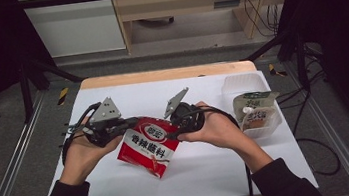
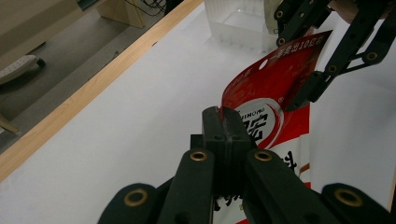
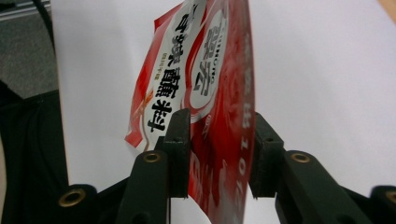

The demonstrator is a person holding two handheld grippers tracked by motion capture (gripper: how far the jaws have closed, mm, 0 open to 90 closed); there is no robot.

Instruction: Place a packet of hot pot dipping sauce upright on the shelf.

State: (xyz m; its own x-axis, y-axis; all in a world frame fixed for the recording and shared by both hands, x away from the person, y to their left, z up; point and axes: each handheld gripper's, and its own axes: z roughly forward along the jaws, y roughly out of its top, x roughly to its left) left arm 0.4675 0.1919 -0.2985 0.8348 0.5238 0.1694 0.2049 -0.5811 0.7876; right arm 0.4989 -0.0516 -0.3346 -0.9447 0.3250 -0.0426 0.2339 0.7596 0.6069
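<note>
Packet (image 1: 147, 146) hangs at the middle of the frame, lifted off the bench (image 1: 212, 174). My left claw (image 2: 223, 122) is pressed tight on its top corner to hold it up. My right claw (image 3: 215, 154) sits spread around the other top edge, not pinching, ready to grab.

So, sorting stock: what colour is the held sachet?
Red and white with black lettering, the sachet shows best in the high view.

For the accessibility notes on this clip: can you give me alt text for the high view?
A person holds a red seasoning packet above a white table, the left gripper clamped on its upper left corner and the right gripper straddling its right edge. A clear plastic tub with a pale pouch sits at the right.
</note>
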